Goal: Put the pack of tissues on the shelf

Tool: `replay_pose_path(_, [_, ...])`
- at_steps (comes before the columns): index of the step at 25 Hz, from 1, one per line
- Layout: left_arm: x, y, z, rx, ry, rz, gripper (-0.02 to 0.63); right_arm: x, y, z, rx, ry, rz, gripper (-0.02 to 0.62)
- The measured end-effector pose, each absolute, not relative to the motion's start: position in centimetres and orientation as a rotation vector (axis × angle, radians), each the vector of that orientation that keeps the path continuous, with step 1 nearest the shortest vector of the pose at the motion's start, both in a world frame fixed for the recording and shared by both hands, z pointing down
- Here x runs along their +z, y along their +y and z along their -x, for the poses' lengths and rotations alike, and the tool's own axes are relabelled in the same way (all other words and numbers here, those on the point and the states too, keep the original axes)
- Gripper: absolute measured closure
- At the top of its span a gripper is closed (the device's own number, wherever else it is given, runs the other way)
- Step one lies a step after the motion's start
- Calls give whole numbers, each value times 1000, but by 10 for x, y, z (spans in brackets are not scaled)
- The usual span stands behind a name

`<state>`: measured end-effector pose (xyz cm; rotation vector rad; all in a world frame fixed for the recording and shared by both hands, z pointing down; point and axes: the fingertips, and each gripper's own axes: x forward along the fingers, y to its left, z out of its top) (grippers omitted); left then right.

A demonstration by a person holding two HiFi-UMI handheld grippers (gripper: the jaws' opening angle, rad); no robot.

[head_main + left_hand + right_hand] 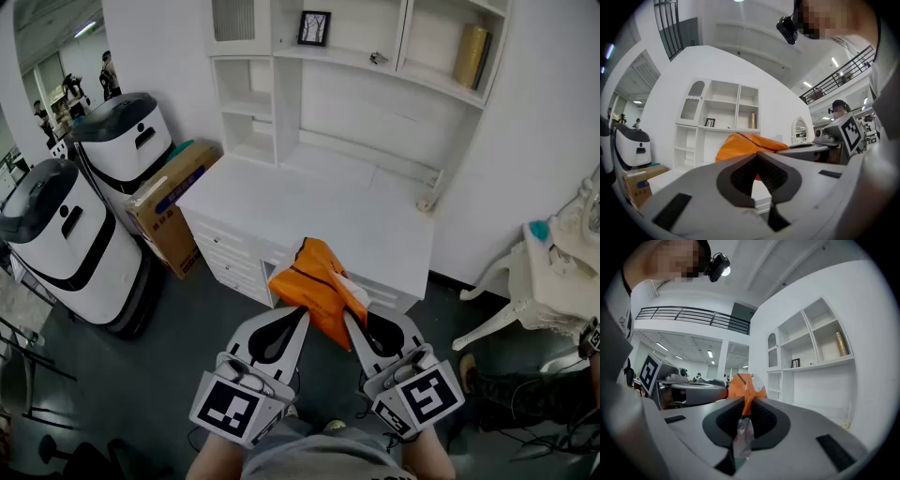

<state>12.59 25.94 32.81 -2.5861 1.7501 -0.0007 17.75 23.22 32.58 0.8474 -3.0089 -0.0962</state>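
Pack: the orange pack hangs in the air between the two grippers. It is above the front edge of the tabletop and is not on the shelf.
Right gripper: its fingers are drawn narrow and pinch the pack's clear, crumpled plastic end. The orange body rises past the tips.
Left gripper: its fingers are closed, tip to tip. The pack sits just beyond the tips and touches them in the head view. Whether they nip an edge cannot be told.
Shelf: a white unit at the back of the tabletop, against the wall. A small dark frame stands on an upper level. A tan upright block stands in the right compartment.
Writing: none can be read on the pack. The cardboard box left of the tabletop carries blue print, too small to read. The left cube and right cube show black-and-white square patterns with no letters.
Surroundings: two white machines with dark tops stand at the left, and the box leans between them and the tabletop. A white chair stands at the right.
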Motion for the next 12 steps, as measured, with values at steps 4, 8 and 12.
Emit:
replay_pose_path(4, [327, 261, -127, 11, 1735, 2576, 580, 326, 234, -178, -97, -3008, -854, 568])
replay_pose_path(8, [325, 260, -119, 24, 1719, 2544, 580, 325, 234, -173, -101, -3008, -854, 568])
replay_pose_path(12, [330, 260, -108, -3, 1748, 2596, 580, 325, 232, -160, -106, -3007, -855, 568])
